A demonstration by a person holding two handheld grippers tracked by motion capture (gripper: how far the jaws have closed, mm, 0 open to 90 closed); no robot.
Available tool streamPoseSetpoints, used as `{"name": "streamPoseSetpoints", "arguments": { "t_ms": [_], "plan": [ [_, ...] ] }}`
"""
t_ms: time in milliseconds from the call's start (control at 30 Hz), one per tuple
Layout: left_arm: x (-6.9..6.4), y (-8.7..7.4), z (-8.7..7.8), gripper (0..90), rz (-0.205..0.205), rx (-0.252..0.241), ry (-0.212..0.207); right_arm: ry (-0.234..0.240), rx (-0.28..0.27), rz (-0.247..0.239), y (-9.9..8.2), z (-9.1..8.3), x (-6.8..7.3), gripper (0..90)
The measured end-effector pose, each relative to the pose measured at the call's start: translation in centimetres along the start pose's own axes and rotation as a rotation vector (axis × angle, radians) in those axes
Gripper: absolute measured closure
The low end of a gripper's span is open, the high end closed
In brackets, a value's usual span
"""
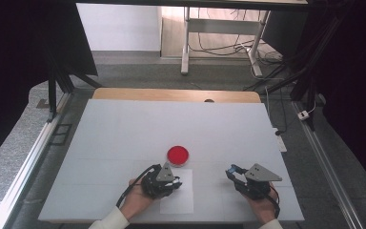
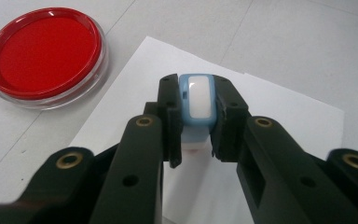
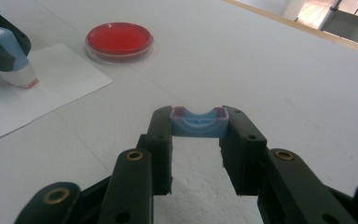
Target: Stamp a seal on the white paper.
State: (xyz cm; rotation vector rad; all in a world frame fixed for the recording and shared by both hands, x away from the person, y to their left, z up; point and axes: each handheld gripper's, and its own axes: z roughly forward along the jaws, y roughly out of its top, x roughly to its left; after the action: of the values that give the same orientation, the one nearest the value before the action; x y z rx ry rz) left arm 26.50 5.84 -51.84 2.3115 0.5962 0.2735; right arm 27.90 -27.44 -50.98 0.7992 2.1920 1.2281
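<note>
**Stamp poised over paper, cap held aside**

The left claw (image 2: 193, 135) clamps the blue stamp (image 2: 196, 100) face down on the white sheet (image 2: 279, 112), seemingly to print. The red ink pad (image 1: 177, 155) sits just off the sheet at about eleven o'clock, likely kept close for re-inking. The right claw (image 3: 198, 140) grips the stamp's blue cap (image 3: 198, 122), parked at three o'clock, well apart. The desk (image 1: 171, 119) lies open toward twelve o'clock; its near edge is close behind both hands.

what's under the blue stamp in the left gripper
A white sheet of paper lies under the blue stamp, which the left gripper clamps. The stamp's red-inked face hovers just above it; any print beneath is covered.
</note>
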Motion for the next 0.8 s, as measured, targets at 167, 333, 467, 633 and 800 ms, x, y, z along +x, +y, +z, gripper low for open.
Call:
{"name": "streamPoseSetpoints", "arguments": {
  "t_ms": [167, 333, 467, 633, 800],
  "plan": [
    [-0.22, -0.05, 0.01, 75.9, 0.008, -0.002, 0.012, -0.003, -0.008, 0.004, 0.03, -0.14, -0.07, 64.8],
    [-0.53, -0.25, 0.00, 75.9, 0.017, -0.014, 0.031, -0.005, -0.005, 0.003, 0.05, -0.16, 0.01, 64.8],
    [-0.71, -0.53, -0.01, 75.9, 0.015, -0.031, 0.040, -0.002, -0.009, 0.004, 0.05, -0.18, -0.05, 64.9],
    [-0.68, -0.56, 0.00, 75.9, 0.016, -0.033, 0.038, 0.000, -0.007, 0.003, 0.04, -0.11, -0.01, 64.9],
    [-0.80, -0.49, 0.03, 75.9, 0.027, -0.028, 0.046, -0.002, -0.004, 0.001, 0.04, -0.05, 0.01, 64.9]
  ]
}}
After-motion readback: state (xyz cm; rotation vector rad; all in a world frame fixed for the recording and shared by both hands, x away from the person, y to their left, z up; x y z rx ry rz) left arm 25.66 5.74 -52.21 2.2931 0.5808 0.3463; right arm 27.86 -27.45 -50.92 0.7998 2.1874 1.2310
